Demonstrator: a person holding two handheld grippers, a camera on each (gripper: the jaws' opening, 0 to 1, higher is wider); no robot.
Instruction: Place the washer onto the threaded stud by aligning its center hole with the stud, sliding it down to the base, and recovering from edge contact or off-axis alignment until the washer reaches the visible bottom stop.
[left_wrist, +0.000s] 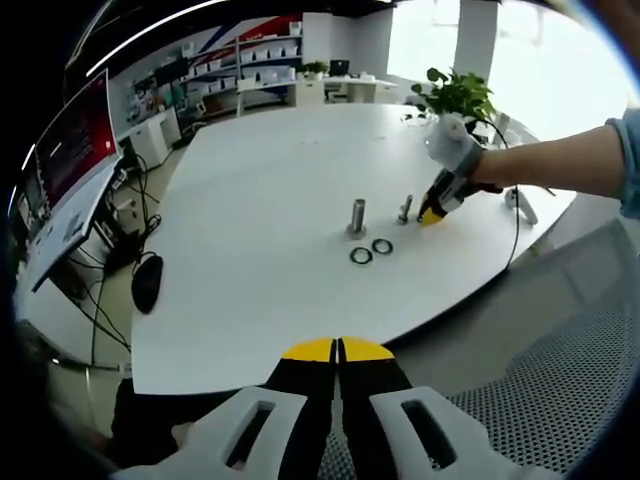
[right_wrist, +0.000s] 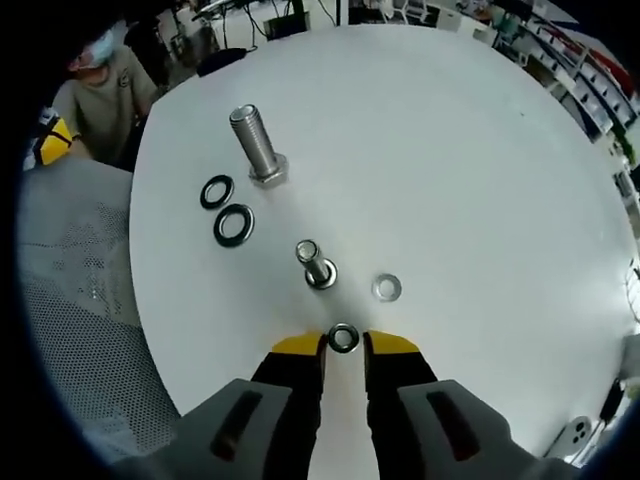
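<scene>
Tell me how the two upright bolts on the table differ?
The large bolt is taller and thicker than the small stud. The large bolt has two dark washers lying beside it; the small stud has a silvery washer near it, and the right gripper holds another washer close by. Both stand head-down on the white table.

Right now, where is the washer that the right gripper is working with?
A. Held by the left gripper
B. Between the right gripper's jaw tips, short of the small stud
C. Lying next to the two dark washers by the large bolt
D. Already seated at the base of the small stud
B: in the right gripper view the washer sits between the right gripper tips, with the small stud just beyond it and bare.
</scene>
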